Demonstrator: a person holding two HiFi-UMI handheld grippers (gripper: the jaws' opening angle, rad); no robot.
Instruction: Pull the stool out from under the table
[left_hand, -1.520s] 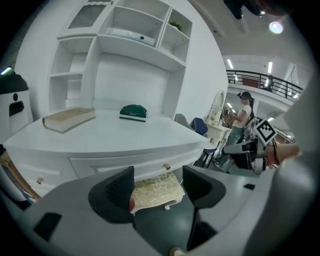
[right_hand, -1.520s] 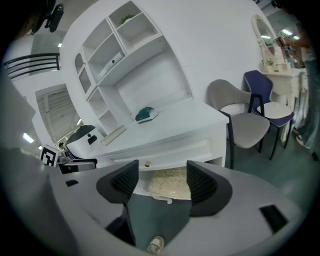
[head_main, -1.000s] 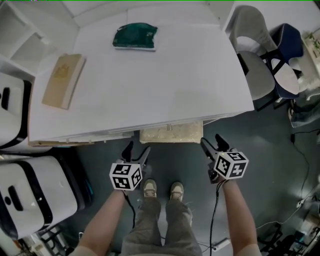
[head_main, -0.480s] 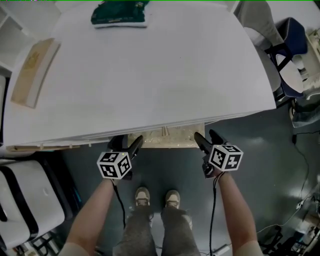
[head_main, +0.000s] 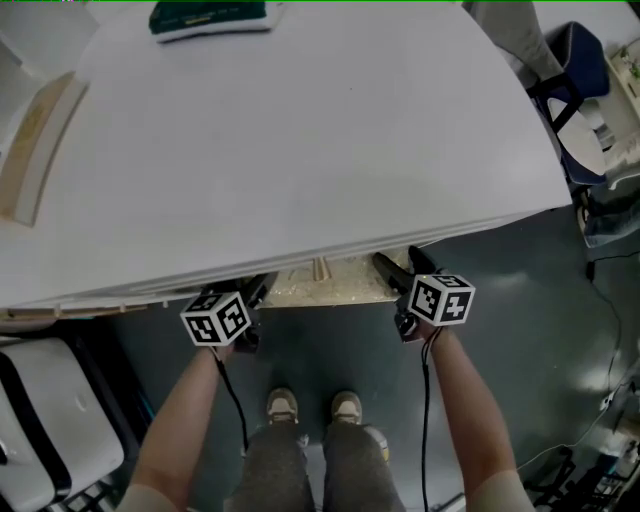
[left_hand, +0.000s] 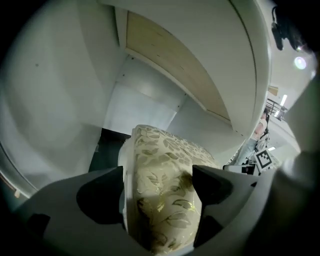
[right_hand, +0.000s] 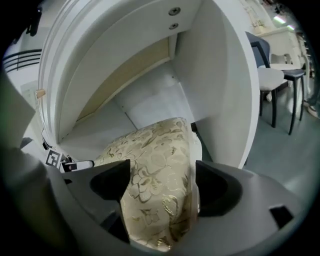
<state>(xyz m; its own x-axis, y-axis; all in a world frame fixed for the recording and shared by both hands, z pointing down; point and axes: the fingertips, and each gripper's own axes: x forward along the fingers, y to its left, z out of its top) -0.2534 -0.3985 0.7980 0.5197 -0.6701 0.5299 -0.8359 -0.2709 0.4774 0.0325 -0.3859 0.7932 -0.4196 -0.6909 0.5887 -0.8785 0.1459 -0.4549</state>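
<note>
the table (head_main: 300, 150) hides most of the stool (head_main: 340, 285), and the top edge crops the green cloth (head_main: 208, 15).

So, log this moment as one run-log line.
stage: approach | left gripper: jaws opening, stool between | right gripper: jaws opening, stool between | stool: under table, not yet pulled

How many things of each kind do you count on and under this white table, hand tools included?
Green item: 1
Wooden board: 1
Cushioned stool: 1
Grippers, jaws opening with the stool between them: 2 (left gripper, right gripper)
Total: 5
</note>
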